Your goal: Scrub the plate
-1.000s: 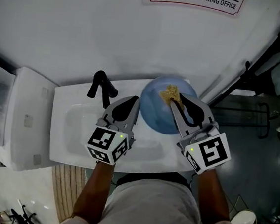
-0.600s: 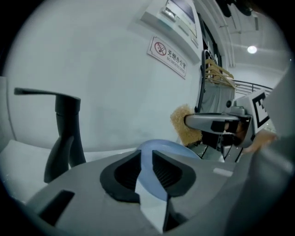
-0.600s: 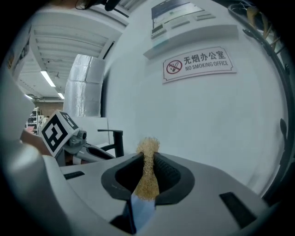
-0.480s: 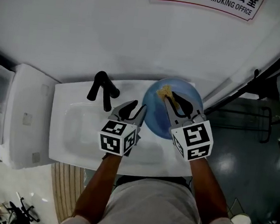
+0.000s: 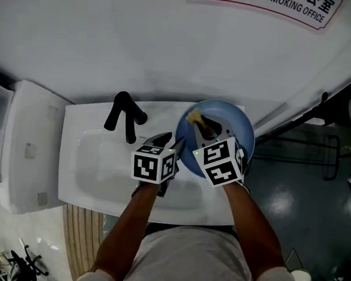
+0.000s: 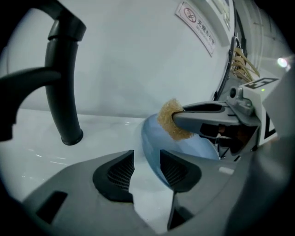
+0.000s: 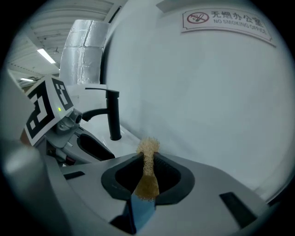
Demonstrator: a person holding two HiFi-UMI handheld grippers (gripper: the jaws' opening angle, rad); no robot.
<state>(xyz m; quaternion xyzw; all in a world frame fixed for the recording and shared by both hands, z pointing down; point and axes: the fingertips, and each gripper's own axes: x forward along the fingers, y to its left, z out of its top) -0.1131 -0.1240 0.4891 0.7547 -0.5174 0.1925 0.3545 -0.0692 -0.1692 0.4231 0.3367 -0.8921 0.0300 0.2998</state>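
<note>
— Plate (image 5: 241, 134) is sitting at the sink's (image 5: 91, 171) right end; how is it handling?
— Looking stiff, light, likely slick when wet; I'm judging the near rim the best hold. Left tongs (image 6: 146, 168) have just been opening, rim lying between them unpressed. Right tongs (image 7: 146, 160) are clenching the sponge (image 7: 148, 179) over it.
— Anything blocking?
— Faucet (image 5: 125, 116) is standing just left, clear of the plate.
</note>
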